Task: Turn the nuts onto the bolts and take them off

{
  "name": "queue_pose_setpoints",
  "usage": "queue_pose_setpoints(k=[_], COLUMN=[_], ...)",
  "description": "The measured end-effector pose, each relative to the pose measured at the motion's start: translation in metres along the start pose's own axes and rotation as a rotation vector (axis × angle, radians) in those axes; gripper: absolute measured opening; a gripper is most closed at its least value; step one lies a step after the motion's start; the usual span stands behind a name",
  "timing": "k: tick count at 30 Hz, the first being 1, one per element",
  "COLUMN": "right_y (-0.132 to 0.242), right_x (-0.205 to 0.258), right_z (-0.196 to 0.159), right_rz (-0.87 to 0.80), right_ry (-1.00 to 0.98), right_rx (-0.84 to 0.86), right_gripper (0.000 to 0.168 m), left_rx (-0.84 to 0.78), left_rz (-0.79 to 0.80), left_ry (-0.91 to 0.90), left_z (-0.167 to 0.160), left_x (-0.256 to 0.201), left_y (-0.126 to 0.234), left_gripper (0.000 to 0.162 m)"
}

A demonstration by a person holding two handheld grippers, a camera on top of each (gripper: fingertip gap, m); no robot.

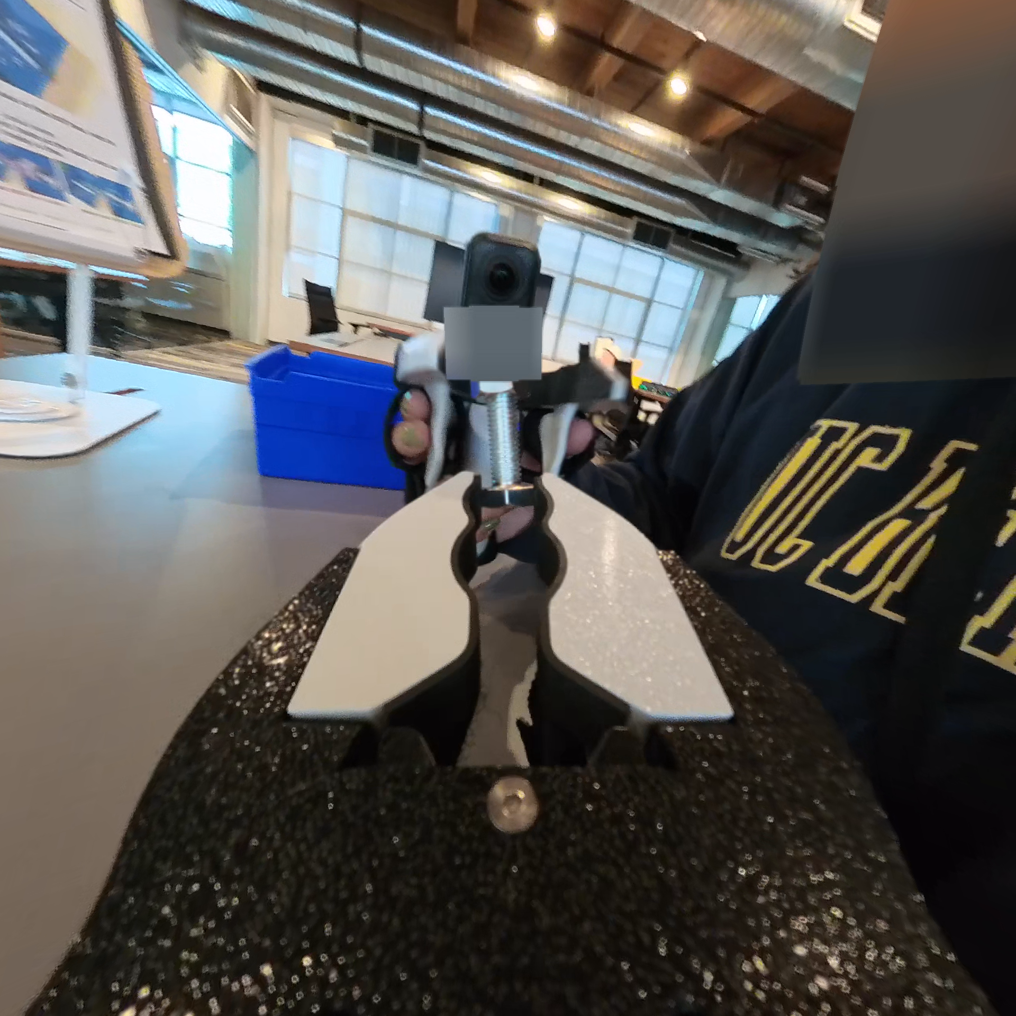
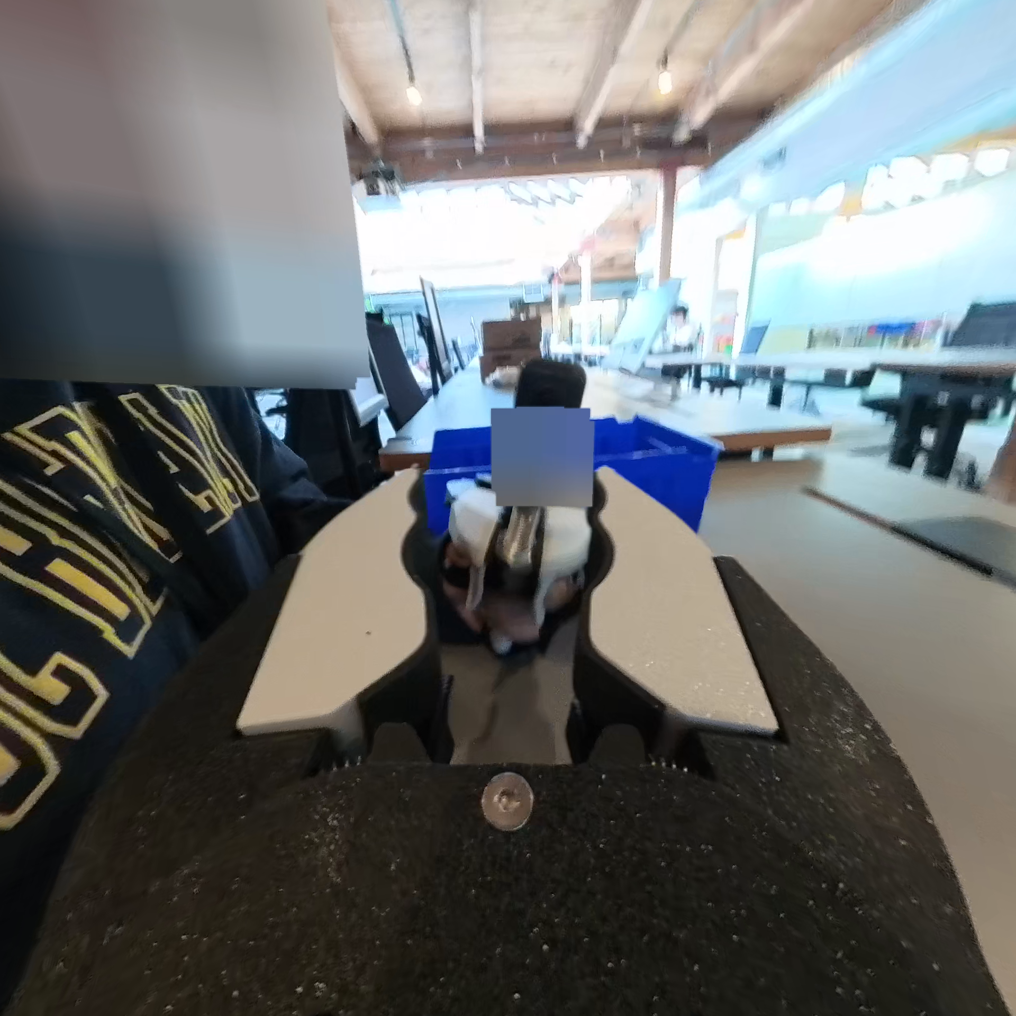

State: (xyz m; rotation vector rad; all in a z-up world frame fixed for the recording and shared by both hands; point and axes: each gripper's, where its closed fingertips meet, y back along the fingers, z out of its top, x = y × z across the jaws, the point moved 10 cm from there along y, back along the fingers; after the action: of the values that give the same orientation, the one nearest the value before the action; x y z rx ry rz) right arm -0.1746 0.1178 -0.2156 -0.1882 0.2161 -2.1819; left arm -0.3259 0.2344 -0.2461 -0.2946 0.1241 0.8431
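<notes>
One silver bolt (image 1: 497,440) stands upright in the air, its hex head pinched between the tips of the left gripper (image 1: 503,495); the right gripper (image 2: 508,506) faces it with fingers apart, holding nothing; one blue bin (image 1: 324,418) sits on the grey table (image 1: 137,550) behind.

My two wrist cameras face each other closely above the desk (image 1: 137,550), each looking along its own tool at the other; both share the far blue bin (image 1: 324,418).
</notes>
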Motion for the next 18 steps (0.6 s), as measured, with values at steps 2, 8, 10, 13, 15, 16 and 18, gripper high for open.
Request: queue_pose_setpoints(k=[2, 8, 10, 13, 15, 16, 18], right_y=[-0.004, -0.016, -0.018, -0.019, -0.019, -0.018, -0.017], right_x=[0.005, 0.015, 0.017, 0.018, 0.018, 0.018, 0.017], right_z=[-0.001, -0.008, -0.008, -0.009, -0.009, -0.009, -0.009], right_rz=[0.022, 0.069, 0.09, 0.11, 0.107, 0.106, 0.099], right_ry=[0.038, 0.087, 0.078, 0.076, 0.078, 0.079, 0.079], right_rx=[-0.024, -0.006, -0.018, -0.01, -0.012, -0.011, -0.009], right_gripper=[0.06, 0.069, 0.069, 0.066, 0.066, 0.066, 0.064], left_rx=[0.016, 0.045, 0.053, 0.048, 0.036, 0.034, 0.031], left_rz=[-0.022, -0.096, -0.107, -0.107, -0.104, -0.102, -0.095], left_ry=[0.007, 0.034, 0.041, 0.044, 0.047, 0.045, 0.039], left_z=[-0.002, -0.006, -0.008, -0.007, -0.007, -0.006, -0.006], left_x=[-0.001, -0.004, -0.004, -0.003, -0.003, -0.002, -0.002], left_y=[-0.005, -0.012, -0.014, -0.013, -0.012, -0.012, -0.011], left_gripper=[0.017, 0.017, 0.017, 0.017, 0.017, 0.017, 0.017])
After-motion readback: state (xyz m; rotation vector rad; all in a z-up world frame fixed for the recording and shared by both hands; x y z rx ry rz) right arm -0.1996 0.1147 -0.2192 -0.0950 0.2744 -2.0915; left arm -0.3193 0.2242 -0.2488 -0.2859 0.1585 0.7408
